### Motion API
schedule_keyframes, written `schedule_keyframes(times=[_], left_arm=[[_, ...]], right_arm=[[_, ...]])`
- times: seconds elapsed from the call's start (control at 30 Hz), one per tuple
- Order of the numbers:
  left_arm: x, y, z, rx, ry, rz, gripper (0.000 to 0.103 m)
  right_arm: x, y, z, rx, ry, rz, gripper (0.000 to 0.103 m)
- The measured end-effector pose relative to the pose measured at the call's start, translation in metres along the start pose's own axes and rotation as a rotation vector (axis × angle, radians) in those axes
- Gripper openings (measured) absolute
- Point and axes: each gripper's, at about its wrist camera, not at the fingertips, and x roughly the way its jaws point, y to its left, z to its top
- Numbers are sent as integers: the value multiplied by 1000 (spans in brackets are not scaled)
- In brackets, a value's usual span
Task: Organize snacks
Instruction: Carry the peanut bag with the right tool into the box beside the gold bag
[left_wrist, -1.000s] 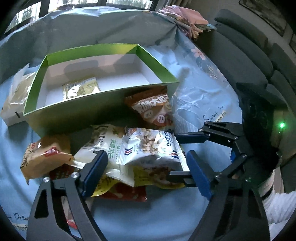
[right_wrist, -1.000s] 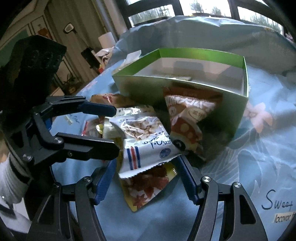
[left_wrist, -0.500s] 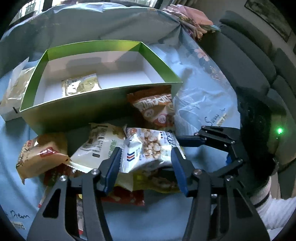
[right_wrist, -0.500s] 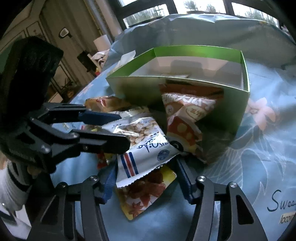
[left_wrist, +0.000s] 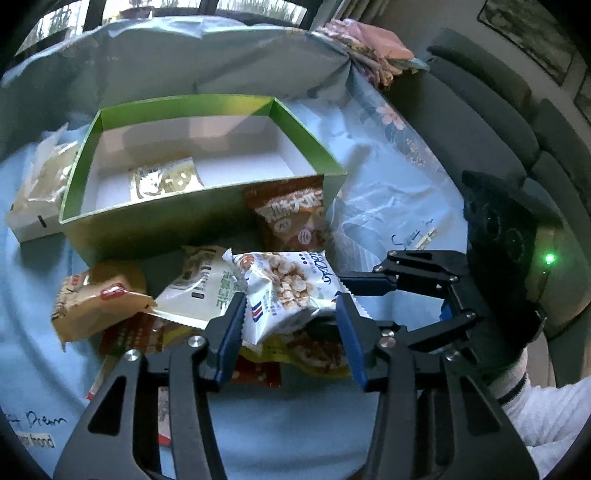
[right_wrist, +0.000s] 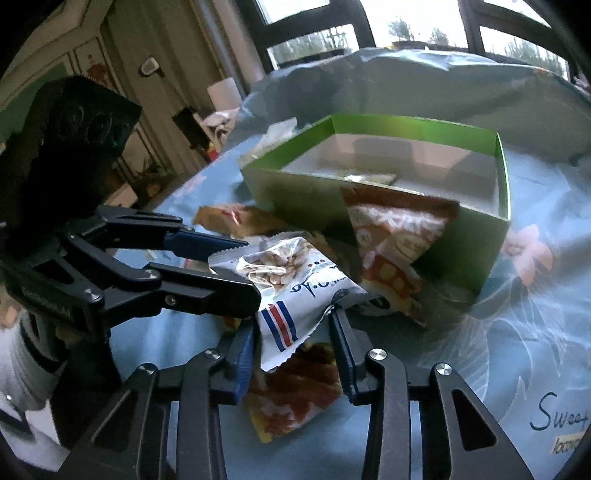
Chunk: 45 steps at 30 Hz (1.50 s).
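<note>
Blue rubber pads line both grippers, and both sets close on one white peanut packet (left_wrist: 286, 295). The left gripper (left_wrist: 291, 325) pinches its crumpled lower end, pads pressed into the foil; the right gripper (right_wrist: 293, 332) pinches the striped end of the same packet (right_wrist: 291, 291), which lifts clear of the heap beneath. That heap sits near the front edge of the table, on a pale blue cloth (left_wrist: 280, 424) with open fabric on the near side and to the right.

Under the lifted packet lie a yellow packet (left_wrist: 314, 354) and a red one (left_wrist: 258, 374). Just left are a cream packet (left_wrist: 203, 291) and a tan packet (left_wrist: 92, 299), overlapping. I count at least five loose packets in the heap.

Behind, a brown packet (left_wrist: 291, 218) leans upright against the near wall of a green box (left_wrist: 155, 225). The box stands open, white inside, with one pale packet (left_wrist: 162, 179) flat on its floor and much floor bare around it. A white carton (left_wrist: 33, 218) touches the box's left side. A grey sofa (left_wrist: 480, 110) runs along the far right.
</note>
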Motion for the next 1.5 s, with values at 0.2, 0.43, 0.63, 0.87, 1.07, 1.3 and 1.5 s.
schedule_keyframes(times=[0.2, 0.43, 0.63, 0.87, 1.07, 1.3, 1.5], left_arm=[[-14, 0, 12, -15, -68, 0, 47], [-17, 2, 32, -43, -131, -13, 48], [-22, 4, 52, -36, -176, 12, 48], [-23, 20, 87, -52, -225, 9, 48], [-9, 41, 106, -95, -237, 18, 48], [12, 63, 107, -152, -199, 49, 48], [29, 69, 104, -172, -159, 66, 48]], right_arm=[[-10, 8, 11, -24, -60, -28, 40], [-22, 3, 31, -30, -124, -58, 40], [-24, 5, 52, -70, -147, -104, 40], [-22, -2, 82, -104, -184, -136, 40], [-5, -15, 105, -114, -171, -157, 40], [24, -31, 109, -87, -116, -139, 40], [41, -43, 106, -61, -64, -136, 40]])
